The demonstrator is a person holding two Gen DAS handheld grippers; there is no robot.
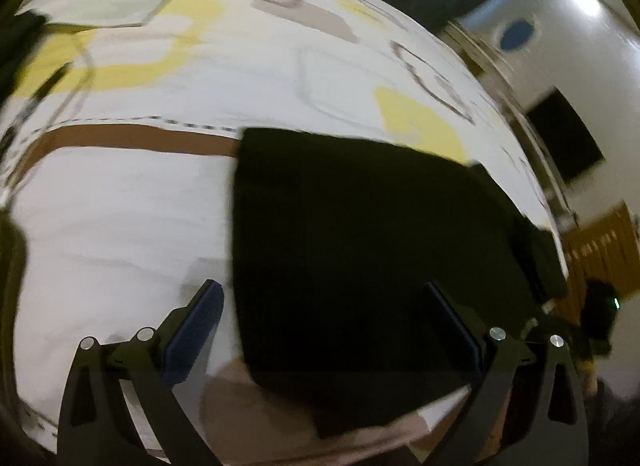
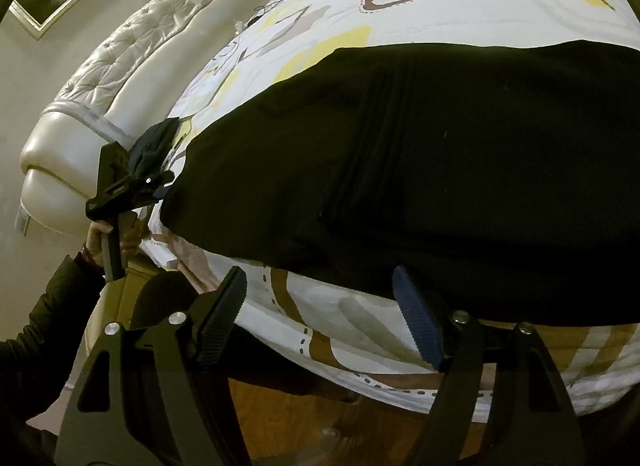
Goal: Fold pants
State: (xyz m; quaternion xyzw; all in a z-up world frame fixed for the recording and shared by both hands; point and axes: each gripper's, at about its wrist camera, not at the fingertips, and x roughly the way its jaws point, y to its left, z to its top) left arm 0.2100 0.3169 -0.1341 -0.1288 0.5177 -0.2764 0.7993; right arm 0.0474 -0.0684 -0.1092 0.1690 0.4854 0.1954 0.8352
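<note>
Bedroom setting: patterned bedspread (image 2: 320, 37) over a bed with a tufted cream headboard (image 2: 132, 61) at left. Item, left to right: left gripper (image 2: 154, 181), fingers spread at the pants' left edge, nothing pinched; black pants (image 2: 440, 169), flat across the near side; right gripper (image 2: 324, 318), spread and empty at the near hem. Pinch each end squarely, both layers, before you lift.

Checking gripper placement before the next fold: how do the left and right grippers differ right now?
The left gripper sits above the bed, and the black pants lie between and beyond its fingers; the right gripper hangs at the bed's edge, over bedsheet and wood floor. The left view is motion-blurred, the right view sharp. Both grippers are open, holding nothing.
</note>
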